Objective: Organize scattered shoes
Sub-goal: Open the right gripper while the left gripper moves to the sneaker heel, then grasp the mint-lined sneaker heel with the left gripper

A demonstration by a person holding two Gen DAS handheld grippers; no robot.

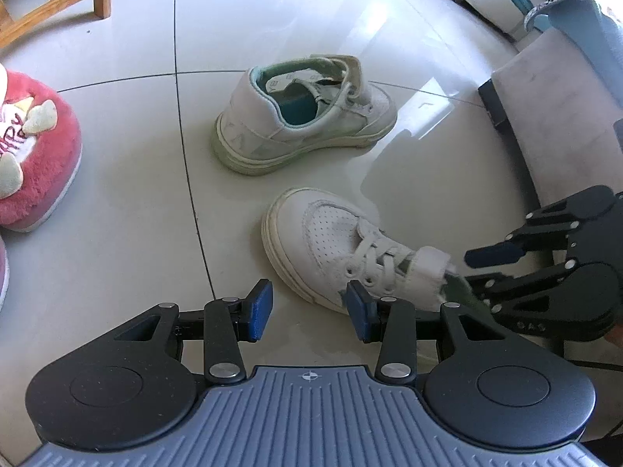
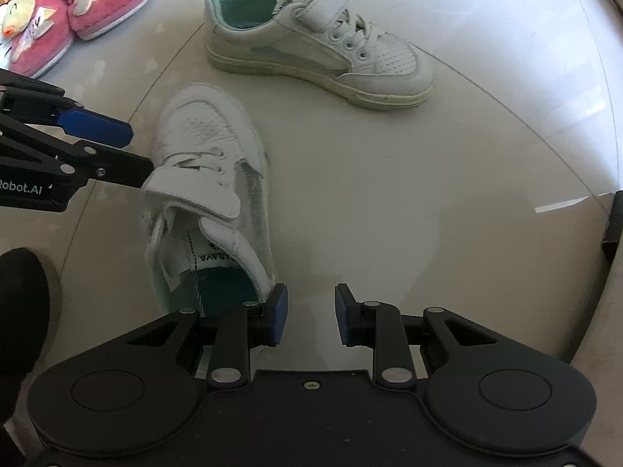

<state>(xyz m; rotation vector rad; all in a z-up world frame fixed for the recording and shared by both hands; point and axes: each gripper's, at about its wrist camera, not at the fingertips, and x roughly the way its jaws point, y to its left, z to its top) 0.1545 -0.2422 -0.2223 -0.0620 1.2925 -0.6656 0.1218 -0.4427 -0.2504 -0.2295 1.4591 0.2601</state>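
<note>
Two white sneakers (image 2: 210, 194) (image 2: 319, 46) apart on floor (image 2: 389, 214); both grippers (image 1: 309, 309) (image 2: 309, 313) empty.

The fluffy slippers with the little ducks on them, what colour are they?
Pink slippers with cream-yellow ducks; the right wrist view shows them best.

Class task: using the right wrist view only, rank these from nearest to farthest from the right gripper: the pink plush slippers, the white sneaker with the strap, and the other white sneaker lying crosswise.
From the right gripper:
1. Strapped white sneaker, its heel right beside the left pad.
2. Crosswise sneaker, farther up, centre-right.
3. Pink slippers, far top-left corner.
</note>
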